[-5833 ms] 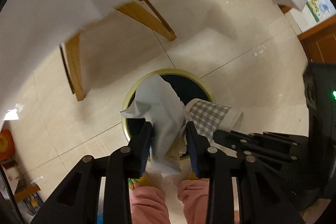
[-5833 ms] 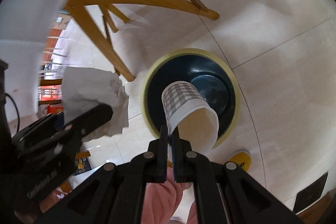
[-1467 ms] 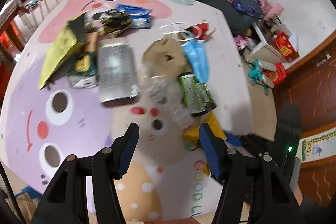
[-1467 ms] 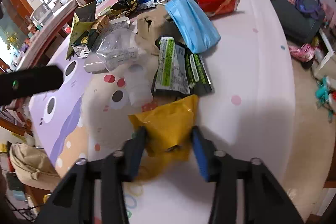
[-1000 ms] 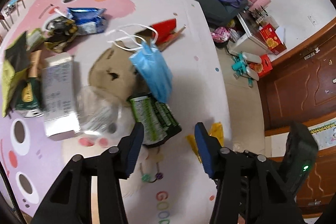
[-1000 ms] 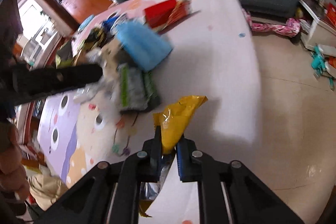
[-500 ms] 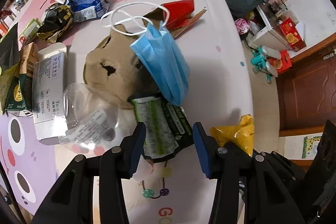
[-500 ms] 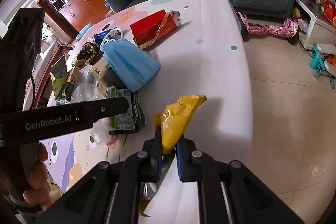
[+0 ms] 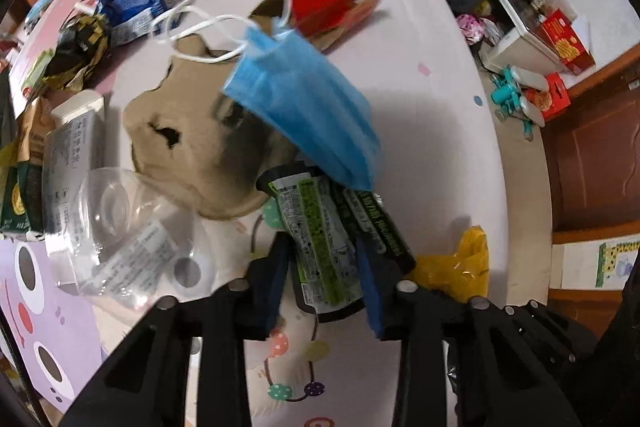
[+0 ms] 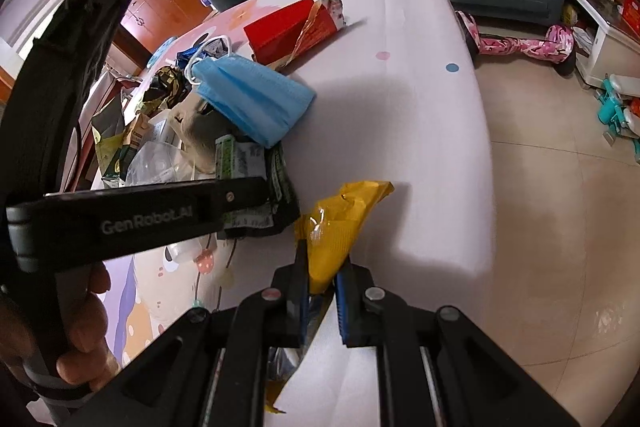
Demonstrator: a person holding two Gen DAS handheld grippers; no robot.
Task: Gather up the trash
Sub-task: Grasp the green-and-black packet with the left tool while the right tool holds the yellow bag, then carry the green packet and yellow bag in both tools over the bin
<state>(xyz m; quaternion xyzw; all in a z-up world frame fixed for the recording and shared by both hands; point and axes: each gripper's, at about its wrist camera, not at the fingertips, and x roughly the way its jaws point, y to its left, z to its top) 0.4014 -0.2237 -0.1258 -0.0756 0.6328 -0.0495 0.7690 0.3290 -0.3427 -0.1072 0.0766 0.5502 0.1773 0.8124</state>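
Yellow crinkled plastic wrapper (image 10: 336,227) is pinched firmly in your right gripper (image 10: 322,279), lifted by the table edge; keep that grip. Your left gripper (image 9: 324,267) has just been closing around the green-and-black foil snack packet (image 9: 320,227) on the printed tablecloth (image 9: 420,131), though pad contact is unclear. Finish squeezing before lifting, clear of the blue pleated face mask (image 9: 304,107) overlapping its far end.

Litter, blue mask (image 9: 304,107) included, crowds the table's (image 10: 420,115) left; its right half lies bare.
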